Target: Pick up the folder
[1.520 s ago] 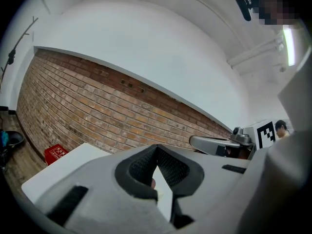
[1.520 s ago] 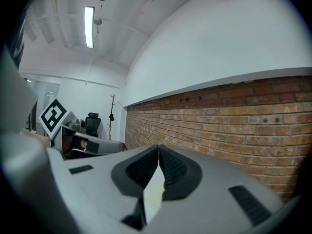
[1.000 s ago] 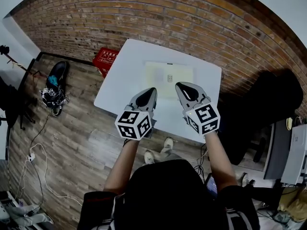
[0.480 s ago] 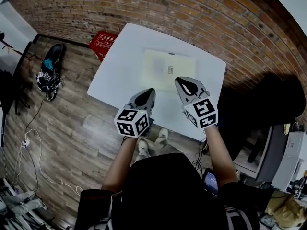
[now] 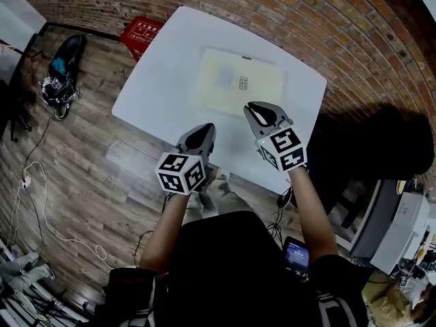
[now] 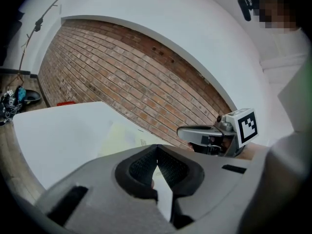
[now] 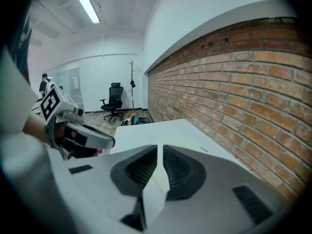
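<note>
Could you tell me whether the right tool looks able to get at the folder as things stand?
Probably yes: the right tool hovers by the near edge of the folder, and nothing lies between them on the table. Its jaws are shut, so they would need to open first.

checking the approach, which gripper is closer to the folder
The right gripper: it is at the near edge of the pale folder, while the left gripper is back by the front edge of the table.
</note>
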Motion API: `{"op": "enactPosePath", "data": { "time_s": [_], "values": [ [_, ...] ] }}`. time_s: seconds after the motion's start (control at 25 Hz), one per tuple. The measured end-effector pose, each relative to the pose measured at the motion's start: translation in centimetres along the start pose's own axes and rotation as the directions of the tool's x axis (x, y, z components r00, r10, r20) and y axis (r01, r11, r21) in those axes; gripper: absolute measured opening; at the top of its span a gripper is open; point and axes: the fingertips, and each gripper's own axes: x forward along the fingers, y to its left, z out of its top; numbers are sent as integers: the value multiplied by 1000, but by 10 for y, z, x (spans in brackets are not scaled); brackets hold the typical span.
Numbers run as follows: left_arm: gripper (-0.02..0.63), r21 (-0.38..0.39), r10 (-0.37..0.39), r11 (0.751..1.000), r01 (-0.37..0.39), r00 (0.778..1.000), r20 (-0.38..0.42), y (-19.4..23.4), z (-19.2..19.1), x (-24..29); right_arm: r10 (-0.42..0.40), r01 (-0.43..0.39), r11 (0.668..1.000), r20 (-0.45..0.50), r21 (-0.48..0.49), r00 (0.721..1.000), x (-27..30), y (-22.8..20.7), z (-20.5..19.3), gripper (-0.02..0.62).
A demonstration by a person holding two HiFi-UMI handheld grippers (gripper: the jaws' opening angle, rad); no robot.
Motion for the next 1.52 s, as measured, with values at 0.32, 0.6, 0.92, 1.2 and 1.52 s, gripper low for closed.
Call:
{"op": "enactPosePath", "data": {
  "time_s": [0.32,0.6,0.92,1.2,1.52],
  "values": [
    [15,-65,45,997,-44,999,5,27,-21,-3,23,-31,997,-99,-73,995,28,0,-34,31],
    [14,-115,49,992,-50,999,-12,30,-50,-4,45,-66,990,-170,-121,984,54,-7,-53,65],
    [14,-174,73,982,-78,997,-37,46,-80,-4,77,-104,991,-259,-90,963,86,-33,-84,180],
    [15,-223,91,971,-83,996,22,59,-81,-19,83,-87,996,-302,2,950,107,-59,-97,263],
    [15,-247,109,964,-102,994,16,65,-91,-22,94,-88,996,-335,33,937,123,-70,-103,290]
  ]
}}
